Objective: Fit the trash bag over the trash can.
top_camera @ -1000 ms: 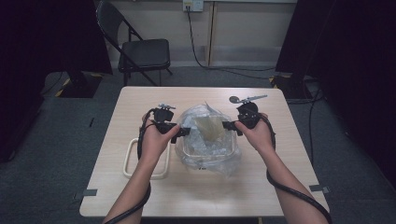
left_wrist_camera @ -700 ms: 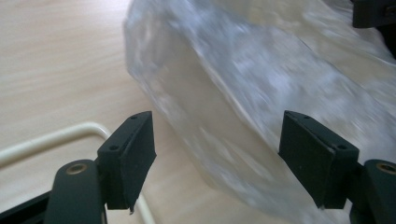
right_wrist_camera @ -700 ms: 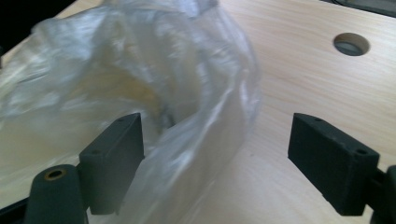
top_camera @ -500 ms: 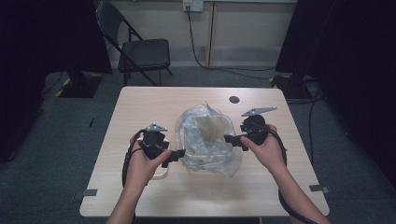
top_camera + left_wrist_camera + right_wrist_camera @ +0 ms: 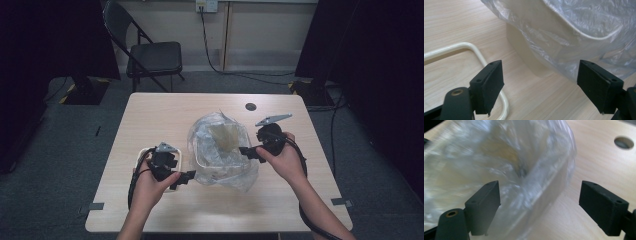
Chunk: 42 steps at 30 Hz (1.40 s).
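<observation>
A cream bin (image 5: 218, 145) stands mid-table with a clear plastic bag (image 5: 225, 175) draped over it. My left gripper (image 5: 188, 176) sits low at the bin's near left corner, over a cream wire frame (image 5: 142, 151). Its jaws have just been opening and stand open (image 5: 540, 67), with only bare table between them; the bag (image 5: 574, 30) and bin wall (image 5: 522, 47) lie just ahead. My right gripper (image 5: 244, 151) is at the bin's right side, open (image 5: 540, 186). The blurred bag-covered rim (image 5: 541, 187) runs in front of its jaws without touching the pads.
The wire frame (image 5: 474, 48) lies flat under my left jaw. A round hole (image 5: 250, 106) pierces the table (image 5: 150, 115) behind the bin, also seen as a hole (image 5: 623, 142). A folding chair (image 5: 150, 55) stands beyond the far edge.
Both hands have drawn back toward the near side. The left gripper went from the bag's upper left to its near left corner and opened wider. The right slid down the bag's right side.
</observation>
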Motion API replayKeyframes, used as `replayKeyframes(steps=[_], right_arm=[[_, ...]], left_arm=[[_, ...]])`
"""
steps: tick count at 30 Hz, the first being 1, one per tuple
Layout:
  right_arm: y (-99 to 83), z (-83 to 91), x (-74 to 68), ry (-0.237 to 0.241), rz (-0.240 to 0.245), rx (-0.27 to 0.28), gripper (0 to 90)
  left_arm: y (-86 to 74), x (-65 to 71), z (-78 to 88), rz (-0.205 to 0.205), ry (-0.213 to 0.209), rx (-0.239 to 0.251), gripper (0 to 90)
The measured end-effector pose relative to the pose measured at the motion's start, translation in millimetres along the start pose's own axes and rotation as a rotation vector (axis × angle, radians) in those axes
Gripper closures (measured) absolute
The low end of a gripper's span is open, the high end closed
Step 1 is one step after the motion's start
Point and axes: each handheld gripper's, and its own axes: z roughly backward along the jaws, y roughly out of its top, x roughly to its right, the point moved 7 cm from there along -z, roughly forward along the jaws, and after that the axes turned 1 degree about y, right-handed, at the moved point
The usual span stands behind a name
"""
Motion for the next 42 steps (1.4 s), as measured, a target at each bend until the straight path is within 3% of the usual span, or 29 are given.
replayKeyframes(steps=[4, 8, 11, 18, 24, 27, 34, 39, 42], right_arm=[[18.7, 9.1, -11.4, 0.021, 0.046, -0.010, 16.0], [34.3, 4.7, -28.4, 0.058, 0.070, -0.006, 16.0], [40.8, -12.7, -45.9, 0.088, 0.086, -0.024, 16.1], [30.0, -55.3, -68.3, 0.127, 0.121, -0.117, 16.8], [26.5, -70.4, -76.4, 0.132, 0.139, -0.159, 16.6], [20.3, -79.3, -78.3, 0.131, 0.149, -0.227, 15.5], [19.9, -81.8, -80.3, 0.153, 0.140, -0.262, 16.7], [46.9, -49.2, -76.0, 0.116, 0.163, -0.175, 17.2], [58.9, -39.5, -72.9, 0.097, 0.172, -0.142, 16.9]], left_arm=[[-3.2, -3.7, 5.1, -0.038, 0.022, -0.043, 17.9], [-6.0, -10.1, 6.0, -0.026, 0.034, -0.053, 17.7], [-8.3, -15.7, 4.5, -0.003, 0.044, -0.050, 17.8], [-10.8, -16.4, 4.1, -0.005, 0.019, -0.041, 17.4], [-11.1, -18.0, 6.1, 0.020, 0.014, -0.018, 17.4], [-10.9, -18.9, 7.3, 0.024, 0.015, -0.010, 17.4], [-12.3, -19.8, 7.7, 0.030, 0.021, -0.001, 17.4], [-14.2, -21.0, 8.0, 0.029, 0.022, -0.012, 17.4], [-13.4, -19.4, 7.2, 0.031, 0.014, -0.010, 17.4]])
